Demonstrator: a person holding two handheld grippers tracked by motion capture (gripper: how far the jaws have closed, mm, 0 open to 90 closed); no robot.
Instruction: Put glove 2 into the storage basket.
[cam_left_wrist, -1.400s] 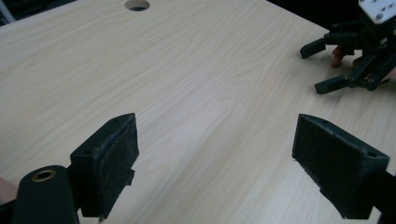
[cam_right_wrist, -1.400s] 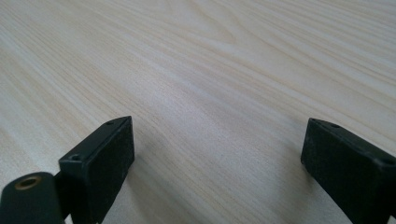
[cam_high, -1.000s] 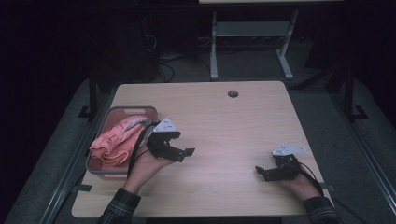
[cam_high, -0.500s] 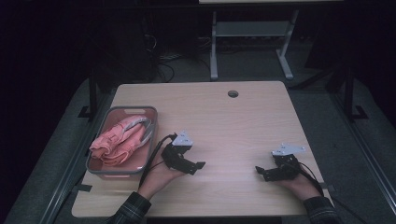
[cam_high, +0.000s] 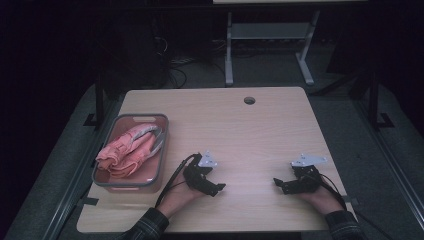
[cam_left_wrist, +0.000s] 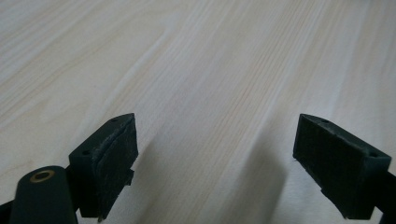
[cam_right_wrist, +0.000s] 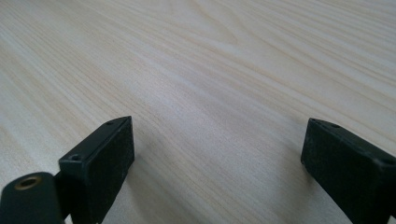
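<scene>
A grey tray (cam_high: 162, 150) at the table's left holds crumpled pink cloth (cam_high: 127, 150). My left gripper (cam_high: 219, 189) rests low over the wooden table (cam_high: 240, 130), right of the tray near the front edge; its jaws stand wide apart with bare wood between them (cam_left_wrist: 215, 158). My right gripper (cam_high: 278, 184) sits near the front right, pointing left, also open over bare wood (cam_right_wrist: 217, 158).
A round cable hole (cam_high: 249, 100) lies near the table's far edge. Beyond the table stands a grey metal frame (cam_high: 265, 45) on a dark floor. Dark rails (cam_high: 65, 170) run along both table sides.
My left gripper has moved away from the tray, rightward and toward the front edge. The right gripper has stayed put.
</scene>
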